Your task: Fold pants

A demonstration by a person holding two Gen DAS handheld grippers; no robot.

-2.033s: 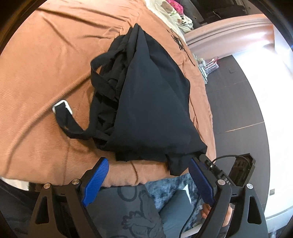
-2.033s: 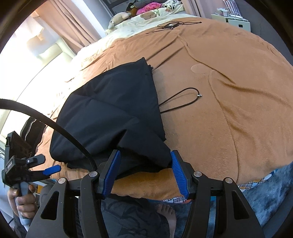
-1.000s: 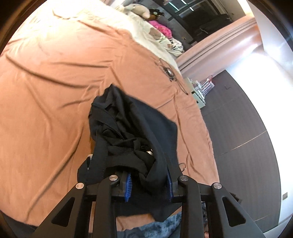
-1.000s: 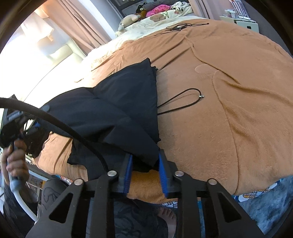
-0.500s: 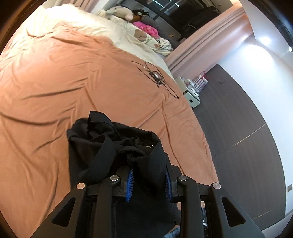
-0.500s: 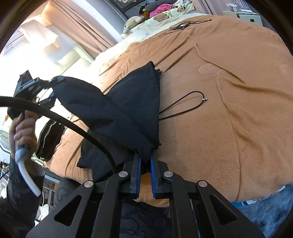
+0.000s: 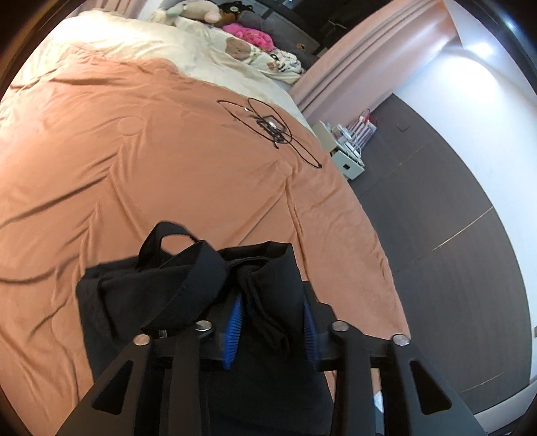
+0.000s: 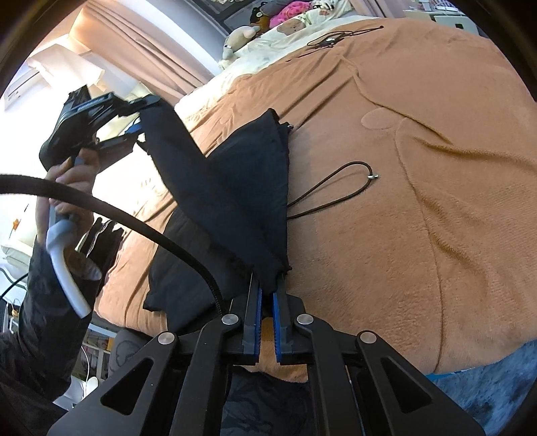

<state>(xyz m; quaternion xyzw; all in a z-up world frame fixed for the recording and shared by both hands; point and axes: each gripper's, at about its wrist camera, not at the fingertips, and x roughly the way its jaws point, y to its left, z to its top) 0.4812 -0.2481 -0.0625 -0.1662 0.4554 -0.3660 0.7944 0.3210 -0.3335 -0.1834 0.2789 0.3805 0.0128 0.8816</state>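
Note:
The black pants lie partly on the orange bedspread, near its front left edge. My right gripper is shut on a corner of the pants at the bed's front edge. My left gripper is shut on a bunched part of the pants and holds it up above the bed. The left gripper also shows in the right wrist view, raised at the left with the cloth stretched from it down to my right gripper.
A dark cord loop lies on the bedspread right of the pants. A tangle of black cable lies farther up the bed. Stuffed toys and pillows sit at the head. Dark floor and a small white shelf are to the right.
Both grippers closed on the pants. My left gripper then lifted its bunch up and away from the bed, stretching the cloth. My right gripper has kept its corner low.

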